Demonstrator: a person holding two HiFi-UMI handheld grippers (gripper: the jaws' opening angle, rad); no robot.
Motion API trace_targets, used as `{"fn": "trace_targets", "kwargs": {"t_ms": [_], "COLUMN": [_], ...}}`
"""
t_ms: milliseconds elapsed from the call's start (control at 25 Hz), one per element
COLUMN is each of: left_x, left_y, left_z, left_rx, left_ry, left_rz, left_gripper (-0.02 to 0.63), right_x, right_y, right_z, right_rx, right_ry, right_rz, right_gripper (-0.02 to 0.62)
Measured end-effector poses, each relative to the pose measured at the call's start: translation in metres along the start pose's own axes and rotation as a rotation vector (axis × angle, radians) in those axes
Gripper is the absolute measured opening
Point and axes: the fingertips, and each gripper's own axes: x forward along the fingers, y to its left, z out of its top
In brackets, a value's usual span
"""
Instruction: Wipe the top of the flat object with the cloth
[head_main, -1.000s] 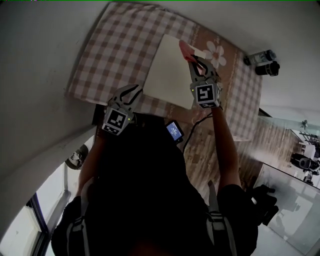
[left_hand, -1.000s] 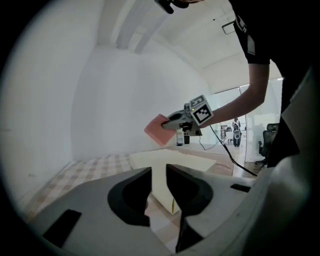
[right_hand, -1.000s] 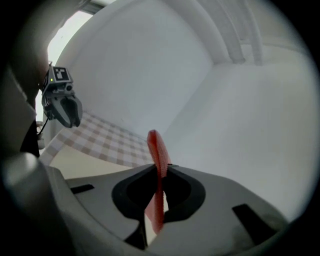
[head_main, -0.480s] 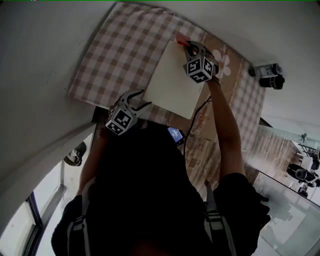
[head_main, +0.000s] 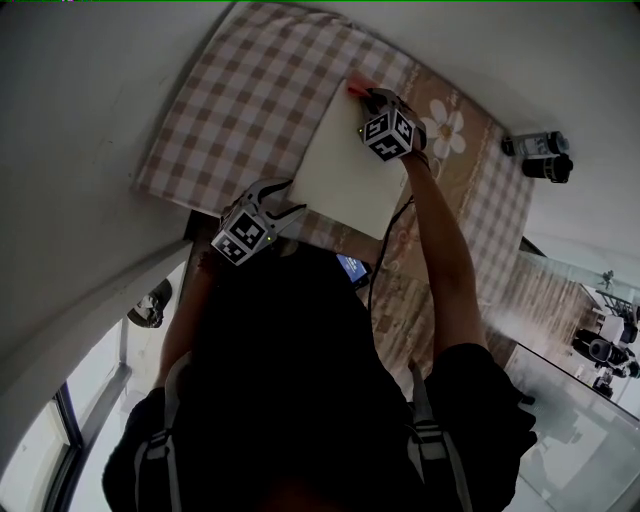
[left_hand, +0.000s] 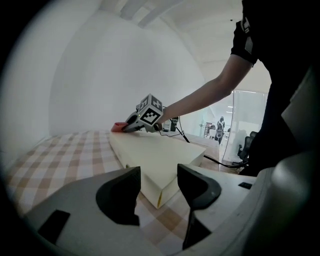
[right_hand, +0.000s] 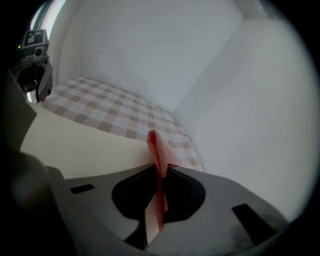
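A flat cream board (head_main: 335, 170) lies on a checked tablecloth (head_main: 240, 110). At the board's far corner, my right gripper (head_main: 368, 97) is shut on a red cloth (head_main: 355, 88), which rests against the top surface. In the right gripper view the cloth (right_hand: 158, 152) stands pinched upright between the jaws of the right gripper (right_hand: 160, 172), over the board (right_hand: 85, 145). My left gripper (head_main: 285, 197) stands open just short of the board's near left corner. Nothing lies between the jaws of the left gripper (left_hand: 159, 187); the board (left_hand: 155, 152) shows beyond them.
White walls close in the table at the far and left sides. A flower print (head_main: 445, 128) marks the tablecloth right of the board. Black camera gear (head_main: 538, 156) sits on the floor at right. A small lit screen (head_main: 350, 266) and a cable hang at the table's near edge.
My right gripper has carried the red cloth from above the board's right side down onto its far corner. My left gripper has edged right, toward the near corner.
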Motion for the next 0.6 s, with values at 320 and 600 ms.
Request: {"fn": "trace_targets", "kwargs": {"t_ms": [320, 600], "left_x": [0.005, 0.003], "left_y": [-0.005, -0.005], "left_z": [-0.001, -0.004], "left_rx": [-0.006, -0.018], "left_ry": [0.031, 0.042], "left_rz": [-0.105, -0.143], "left_gripper": [0.222, 0.244], "right_x": [0.005, 0.0], "right_y": [0.017, 0.03], "right_z": [0.002, 0.0], "right_rx": [0.236, 0.266], "right_ry": [0.078, 0.108], "right_rz": [0.223, 0.304], "right_gripper": [0.018, 0.018]}}
